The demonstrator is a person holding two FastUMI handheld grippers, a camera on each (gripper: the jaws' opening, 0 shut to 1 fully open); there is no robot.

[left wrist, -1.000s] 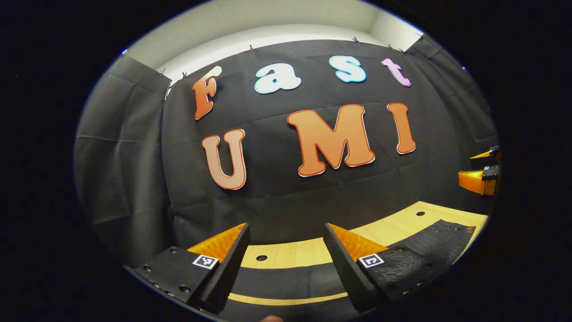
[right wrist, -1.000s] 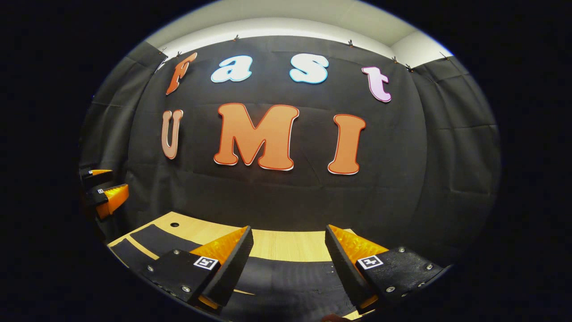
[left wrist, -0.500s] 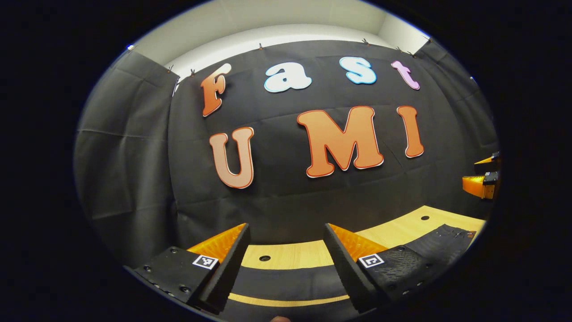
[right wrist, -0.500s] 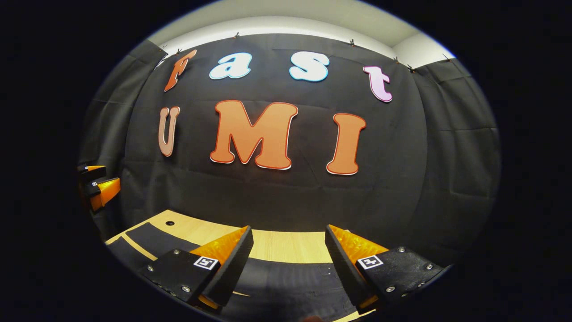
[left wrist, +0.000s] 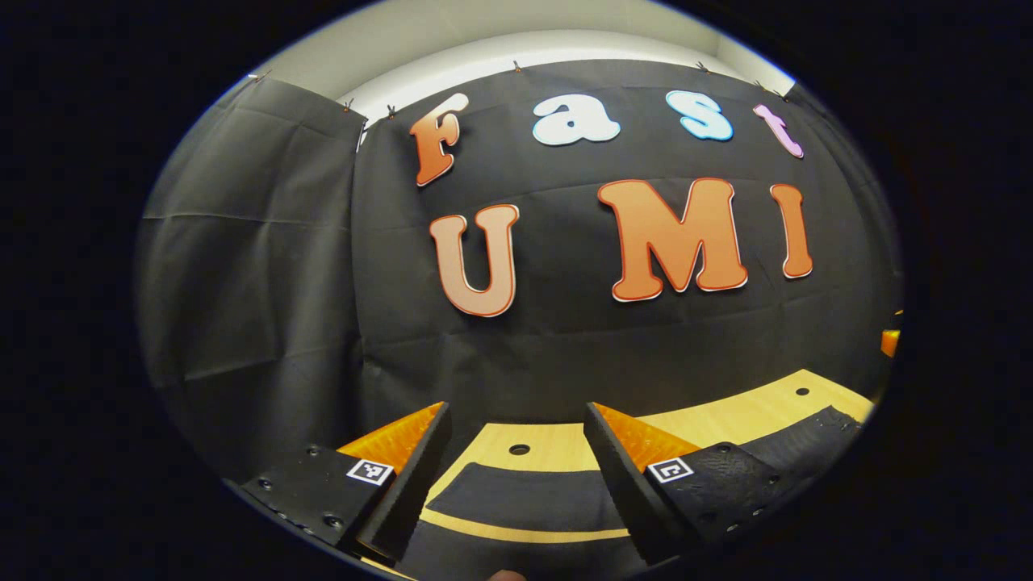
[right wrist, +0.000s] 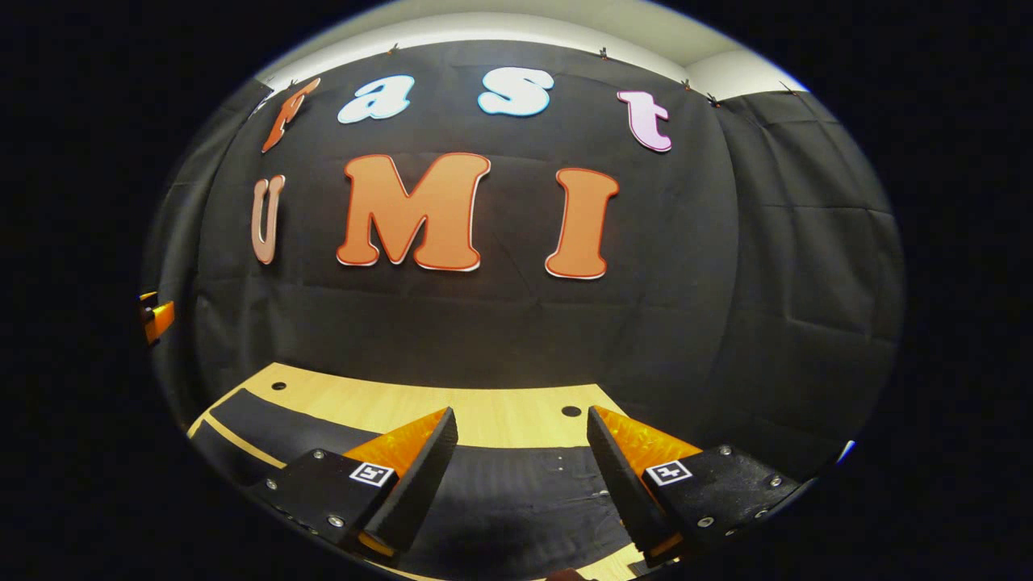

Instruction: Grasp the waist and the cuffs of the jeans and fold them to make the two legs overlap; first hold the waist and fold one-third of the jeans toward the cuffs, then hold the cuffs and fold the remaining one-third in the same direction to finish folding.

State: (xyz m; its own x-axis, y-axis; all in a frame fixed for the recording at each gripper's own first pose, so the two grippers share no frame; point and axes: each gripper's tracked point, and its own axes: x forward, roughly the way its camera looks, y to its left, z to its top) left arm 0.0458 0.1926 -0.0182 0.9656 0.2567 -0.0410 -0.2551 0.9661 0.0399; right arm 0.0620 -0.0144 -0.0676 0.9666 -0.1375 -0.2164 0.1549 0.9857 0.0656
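Note:
Black jeans [left wrist: 524, 504] lie flat on a light wooden table [left wrist: 726, 415]. In the left gripper view the two legs show as dark bands with a thin strip of wood between them, just under my left gripper [left wrist: 516, 410]. It hovers open with nothing between its fingers. In the right gripper view the jeans [right wrist: 516, 492], with small rivets showing, spread beneath my right gripper [right wrist: 521, 413], which is also open and holds nothing. The far left edge of that view catches a bit of the left gripper [right wrist: 157, 315]. The right gripper [left wrist: 889, 340] peeks in at the left gripper view's far right.
The table [right wrist: 387, 403] has small round holes [right wrist: 571, 411] near its far edge. The black cloth wall [right wrist: 484, 339] stands close behind it. Bare wood lies between the jeans and the wall.
The left gripper view has swung left and the right gripper view right and slightly down. Each gripper has slid toward the edge of the other's view. Both stay open.

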